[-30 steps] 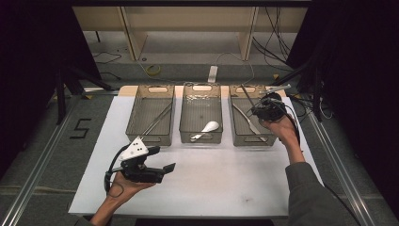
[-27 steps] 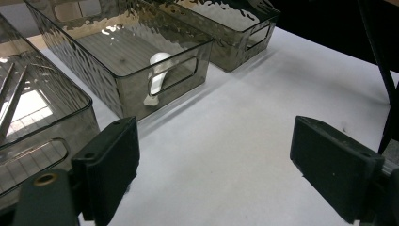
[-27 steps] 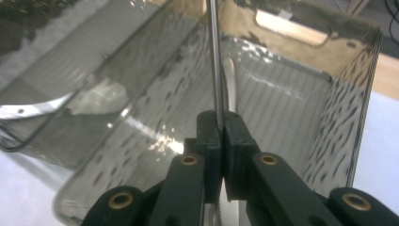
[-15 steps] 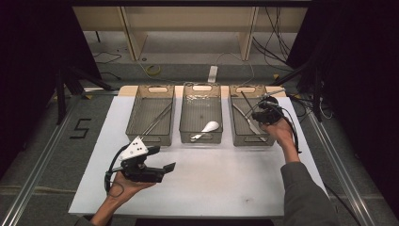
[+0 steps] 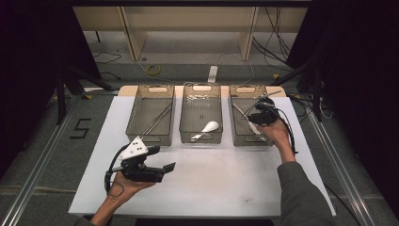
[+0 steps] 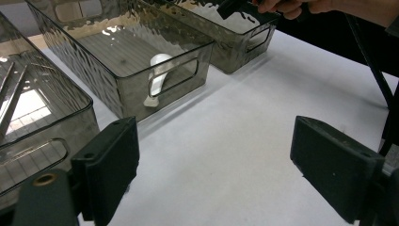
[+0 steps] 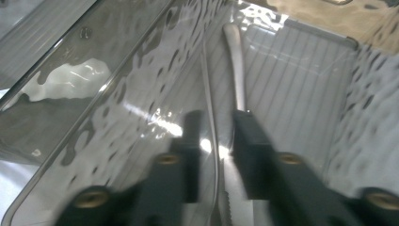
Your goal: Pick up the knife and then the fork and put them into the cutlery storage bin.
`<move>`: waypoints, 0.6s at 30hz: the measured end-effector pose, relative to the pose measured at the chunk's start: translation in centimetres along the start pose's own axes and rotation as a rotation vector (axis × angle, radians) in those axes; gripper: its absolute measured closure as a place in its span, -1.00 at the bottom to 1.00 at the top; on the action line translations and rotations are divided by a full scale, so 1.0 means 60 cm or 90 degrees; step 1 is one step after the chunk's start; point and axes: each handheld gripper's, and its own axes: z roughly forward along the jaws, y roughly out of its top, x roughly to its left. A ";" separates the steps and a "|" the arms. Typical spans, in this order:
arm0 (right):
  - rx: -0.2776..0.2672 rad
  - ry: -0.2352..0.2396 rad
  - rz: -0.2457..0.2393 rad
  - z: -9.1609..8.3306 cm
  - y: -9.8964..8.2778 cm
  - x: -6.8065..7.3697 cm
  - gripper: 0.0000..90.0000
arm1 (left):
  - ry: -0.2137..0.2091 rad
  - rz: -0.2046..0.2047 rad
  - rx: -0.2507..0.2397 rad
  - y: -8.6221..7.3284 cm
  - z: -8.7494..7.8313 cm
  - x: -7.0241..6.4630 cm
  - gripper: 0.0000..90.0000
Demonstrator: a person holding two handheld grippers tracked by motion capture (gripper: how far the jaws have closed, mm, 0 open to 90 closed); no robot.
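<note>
Three smoked clear bins stand in a row at the back of the white table [image 5: 211, 188]. My right gripper [image 5: 260, 116] [image 7: 216, 117] reaches down into the right bin [image 5: 244, 140]. Its jaws are drawn close together around a metal knife [image 7: 236, 70] whose serrated blade runs back between them; a second thin metal piece [image 7: 209, 89] lies alongside. The middle bin [image 5: 201, 88] [image 6: 141, 94] holds a white spoon [image 5: 207, 128] [image 6: 157, 70]. My left gripper [image 5: 162, 159] [image 6: 214, 141] rests open above the table's front left with nothing between its jaws.
The left bin [image 5: 133, 110] [image 6: 47, 122] holds long thin metal utensils [image 5: 157, 120]. Another utensil [image 5: 273, 92] leans over the right bin's far rim. Cables trail behind the table, and a metal rail [image 5: 324, 141] runs along its right side.
My right hand has edged slightly left and lower into the right bin. The left gripper has stayed put.
</note>
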 end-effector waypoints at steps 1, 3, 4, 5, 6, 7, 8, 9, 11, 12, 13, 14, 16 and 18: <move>0.001 -0.006 -0.001 -0.001 0.001 0.000 0.46 | 0.001 -0.001 0.001 0.000 0.001 0.000 -0.65; -0.001 -0.005 0.001 -0.004 0.002 -0.001 0.44 | 0.001 -0.004 0.000 0.000 0.001 0.000 -0.65; -0.005 -0.004 0.002 -0.008 0.001 -0.002 0.41 | -0.001 -0.004 -0.002 0.000 0.000 0.000 -0.65; -0.011 0.000 0.006 -0.011 0.000 -0.002 0.34 | -0.001 -0.005 -0.003 0.000 0.000 0.000 -0.65; -0.015 0.004 0.012 -0.014 -0.001 -0.003 0.25 | -0.001 -0.007 -0.004 0.000 -0.001 0.001 -0.65; -0.016 0.005 0.015 -0.018 -0.001 -0.003 0.18 | -0.002 -0.007 -0.005 0.000 -0.001 0.001 -0.65; -0.019 0.007 0.015 -0.022 -0.002 -0.002 0.15 | -0.003 -0.008 -0.006 0.000 -0.001 0.002 -0.65; -0.026 0.011 0.014 -0.026 -0.003 0.000 0.12 | -0.002 -0.010 -0.008 0.000 -0.001 0.002 -0.65; -0.045 0.021 0.008 -0.039 -0.006 0.007 0.14 | -0.003 -0.011 -0.009 0.000 -0.002 0.003 -0.65; -0.057 0.035 0.007 -0.047 -0.008 0.012 0.14 | -0.003 -0.012 -0.009 0.000 -0.002 0.003 -0.65; -0.069 0.049 0.005 -0.056 -0.011 0.018 0.13 | -0.003 -0.013 -0.009 0.000 -0.002 0.003 -0.65; -0.080 0.058 -0.001 -0.064 -0.014 0.024 0.08 | -0.004 -0.013 -0.009 0.000 -0.002 0.003 -0.65; -0.099 0.075 -0.008 -0.080 -0.022 0.039 -0.01 | -0.005 -0.017 -0.010 -0.001 -0.001 0.002 -0.65; -0.118 0.092 -0.018 -0.093 -0.030 0.052 -0.06 | -0.006 -0.014 -0.007 -0.001 -0.001 0.002 -0.65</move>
